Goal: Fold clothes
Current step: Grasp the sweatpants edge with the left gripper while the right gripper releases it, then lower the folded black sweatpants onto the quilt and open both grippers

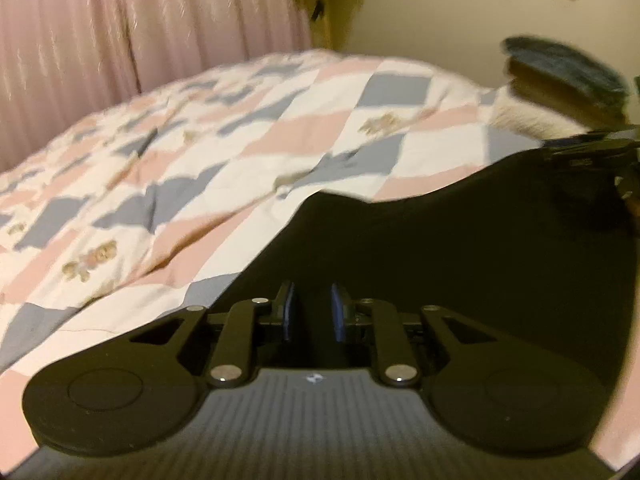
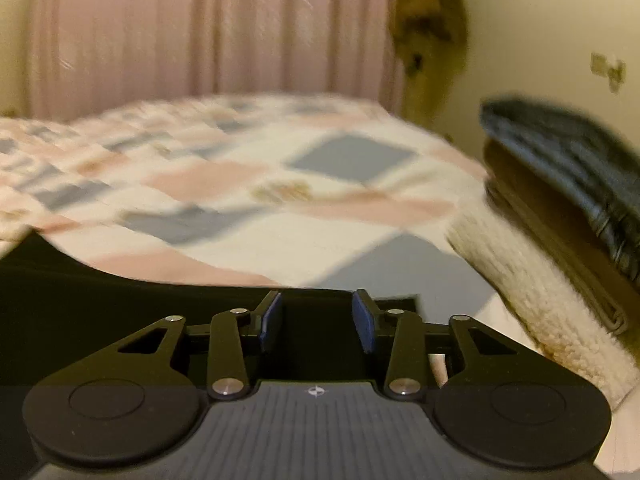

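left gripper [image 1: 311, 312]: your fingers [image 1: 289, 311] are clenched on the black garment [image 1: 460, 248], pads nearly together with dark cloth between them.
right gripper [image 2: 317, 320]: your fingers [image 2: 271, 318] stand parted over the garment's edge; cannot tell if they pinch it.
black garment: spread on the bed [image 1: 200, 160], near edge, over the checked quilt.
folded stack [image 2: 560, 208]: at the bed's right edge, cream fleece under brown and blue pieces.
curtain [image 2: 220, 28]: pink, behind the bed.
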Demonstrator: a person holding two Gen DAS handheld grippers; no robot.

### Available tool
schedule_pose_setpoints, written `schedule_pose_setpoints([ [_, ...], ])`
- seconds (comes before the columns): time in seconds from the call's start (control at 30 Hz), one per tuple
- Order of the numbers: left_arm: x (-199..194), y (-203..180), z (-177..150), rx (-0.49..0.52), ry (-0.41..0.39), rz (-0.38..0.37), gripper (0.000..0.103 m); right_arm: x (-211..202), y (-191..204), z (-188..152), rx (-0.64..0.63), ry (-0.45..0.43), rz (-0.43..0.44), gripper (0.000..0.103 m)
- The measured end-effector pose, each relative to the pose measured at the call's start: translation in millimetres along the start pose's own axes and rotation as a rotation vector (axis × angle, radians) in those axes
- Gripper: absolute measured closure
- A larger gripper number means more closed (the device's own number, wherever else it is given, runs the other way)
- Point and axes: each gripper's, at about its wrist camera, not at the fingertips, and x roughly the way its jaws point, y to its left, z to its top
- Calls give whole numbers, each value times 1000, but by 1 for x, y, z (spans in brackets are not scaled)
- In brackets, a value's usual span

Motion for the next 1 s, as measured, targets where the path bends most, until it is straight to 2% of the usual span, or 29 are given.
schedule_pose_setpoints([
  [0.07, 20, 12, -1, -53, 34, -28, 82, 20, -13, -4, 41, 67, 28, 65],
  [0.17, 24, 25, -5, -110, 35, -65, 81, 25, -17, -6, 29, 74, 38, 64],
  [0.3, -11, 37, -12, -124, 21, 38, 83, -4, -22, -2, 106, 19, 2, 57],
  [0.37, -40, 40, -20, -143, 3, 41, 85, -33, -24, -5, 140, -40, -10, 56],
  [0.43, -71, 29, -29, -124, -21, 22, 85, -60, -20, -14, 131, -82, 10, 55],
  [0.53, -111, -11, -49, -8, -61, 4, 83, -95, -6, -36, 100, -107, 28, 52],
  [0.63, -117, -45, -75, 60, -25, -14, 80, -94, 8, -59, 32, -24, -19, 42],
  [0.7, -108, -53, -87, 42, 31, 25, 80, -94, 17, -73, -13, 32, -50, 46],
  [0.73, -109, -54, -89, 23, 35, 44, 80, -95, 19, -78, -22, 48, -58, 46],
  [0.9, -131, -56, -90, -24, -14, 80, 80, -130, 18, -69, 34, -57, -15, 44],
  [1.0, -121, -63, -99, -5, 35, 116, 80, -123, 26, -71, 36, -13, 38, 41],
])
